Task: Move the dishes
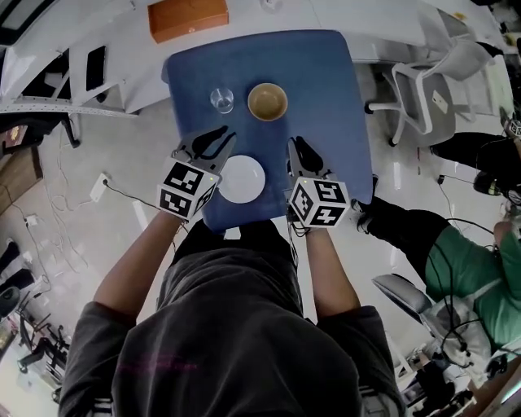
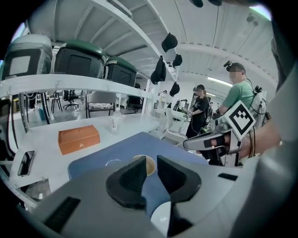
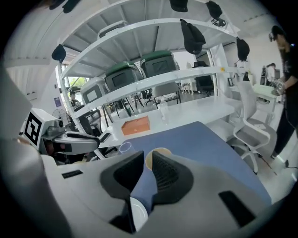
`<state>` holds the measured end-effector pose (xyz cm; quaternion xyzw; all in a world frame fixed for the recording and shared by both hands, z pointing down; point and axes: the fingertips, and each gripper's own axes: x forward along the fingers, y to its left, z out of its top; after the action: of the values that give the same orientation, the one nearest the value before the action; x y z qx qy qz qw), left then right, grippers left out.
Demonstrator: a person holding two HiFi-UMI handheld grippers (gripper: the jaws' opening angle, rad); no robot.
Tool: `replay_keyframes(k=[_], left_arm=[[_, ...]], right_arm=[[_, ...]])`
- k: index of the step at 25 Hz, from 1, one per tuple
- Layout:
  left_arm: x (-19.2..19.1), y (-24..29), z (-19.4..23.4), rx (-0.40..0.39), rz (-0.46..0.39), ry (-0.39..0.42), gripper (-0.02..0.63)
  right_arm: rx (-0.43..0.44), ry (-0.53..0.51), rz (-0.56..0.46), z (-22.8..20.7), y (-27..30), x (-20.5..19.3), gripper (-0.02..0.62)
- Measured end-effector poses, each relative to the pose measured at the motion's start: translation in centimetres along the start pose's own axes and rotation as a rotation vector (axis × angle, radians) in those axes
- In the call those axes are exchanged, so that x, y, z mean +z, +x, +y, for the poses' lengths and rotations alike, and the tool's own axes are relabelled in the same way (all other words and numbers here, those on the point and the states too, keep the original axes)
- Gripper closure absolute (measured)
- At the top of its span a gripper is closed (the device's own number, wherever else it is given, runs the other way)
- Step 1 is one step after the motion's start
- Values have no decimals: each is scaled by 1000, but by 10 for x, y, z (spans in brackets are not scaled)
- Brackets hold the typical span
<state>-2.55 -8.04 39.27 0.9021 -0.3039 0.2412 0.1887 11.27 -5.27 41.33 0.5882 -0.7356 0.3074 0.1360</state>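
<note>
On the blue table (image 1: 326, 98) a white plate (image 1: 242, 179) lies near the front edge, between my two grippers. Farther back stand a brown bowl (image 1: 267, 102) and, to its left, a clear glass (image 1: 221, 99). My left gripper (image 1: 216, 140) hovers just left of the plate, with its jaws a little apart and nothing between them. My right gripper (image 1: 295, 147) hovers just right of the plate, also open and empty. In the left gripper view the plate (image 2: 161, 217) shows below the jaws. The right gripper view has the bowl (image 3: 160, 151) just beyond the jaw tips.
An orange box (image 1: 187, 18) sits on the white bench behind the table. A white office chair (image 1: 423, 89) stands to the right of the table. A seated person in green (image 1: 464, 261) is at the right, with cables on the floor around.
</note>
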Motion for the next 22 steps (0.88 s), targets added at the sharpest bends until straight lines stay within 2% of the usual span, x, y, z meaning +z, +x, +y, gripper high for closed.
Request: replay_keyframes(k=[8, 22], left_arm=[[-2, 35, 11, 40, 22, -45, 535], [-32, 78, 20, 94, 84, -122, 540]], right_arm=[[49, -5, 50, -25, 42, 1, 532], [106, 3, 142, -60, 109, -19, 532]])
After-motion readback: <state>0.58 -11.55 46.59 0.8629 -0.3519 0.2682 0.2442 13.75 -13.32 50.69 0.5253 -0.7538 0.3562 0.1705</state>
